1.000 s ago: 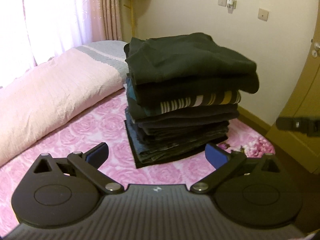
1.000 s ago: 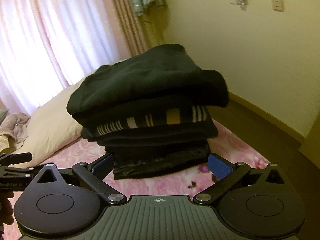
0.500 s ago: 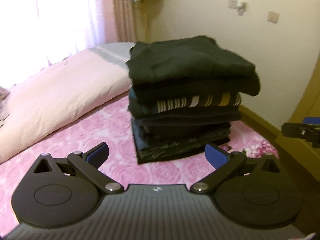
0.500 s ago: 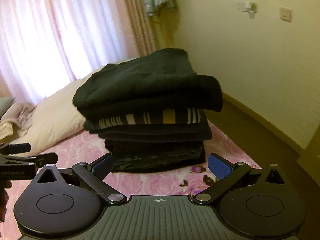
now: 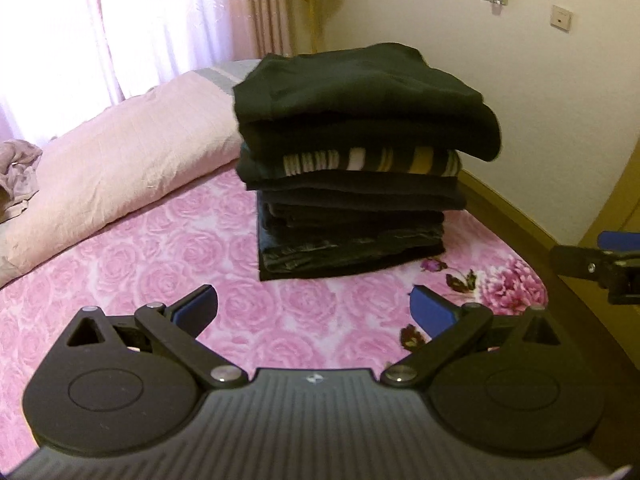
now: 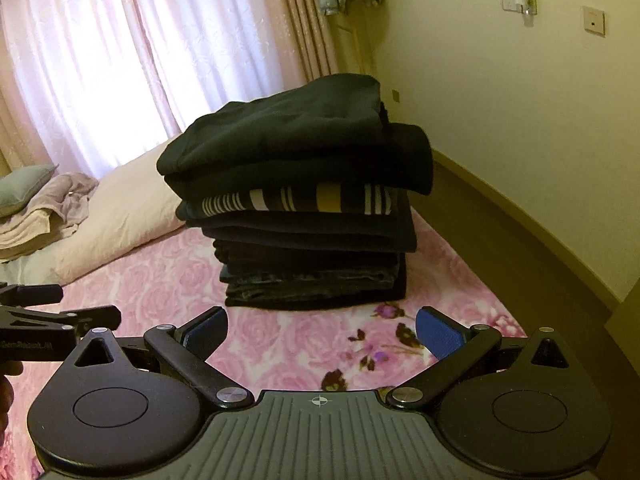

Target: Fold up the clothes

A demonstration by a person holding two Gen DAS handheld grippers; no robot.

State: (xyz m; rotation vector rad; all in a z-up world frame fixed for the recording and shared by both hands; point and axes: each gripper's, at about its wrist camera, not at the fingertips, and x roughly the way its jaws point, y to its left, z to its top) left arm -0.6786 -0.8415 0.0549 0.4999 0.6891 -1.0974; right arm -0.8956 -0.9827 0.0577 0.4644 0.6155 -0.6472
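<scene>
A tall stack of folded dark clothes [image 5: 352, 168] [image 6: 304, 208] stands on the pink rose bedspread [image 5: 168, 264] [image 6: 288, 344], with one striped garment [image 5: 372, 160] [image 6: 296, 200] midway up. My left gripper [image 5: 314, 306] is open and empty, a short way in front of the stack. My right gripper [image 6: 322, 330] is open and empty too, facing the stack from the right side. Part of the right gripper [image 5: 600, 264] shows at the right edge of the left wrist view. The left gripper [image 6: 44, 320] shows at the left edge of the right wrist view.
A pink quilt roll [image 5: 120, 168] [image 6: 120, 208] lies behind and left of the stack. Crumpled light clothes [image 6: 48, 208] [image 5: 16, 176] and a grey-green pillow [image 6: 24, 184] sit at far left. Curtains [image 6: 140, 48], a wall [image 6: 520, 100] and wooden floor [image 6: 520, 240] bound the bed.
Both grippers have drawn back from the stack, which looks smaller and farther now. Both stay open and empty. The stack has not moved.
</scene>
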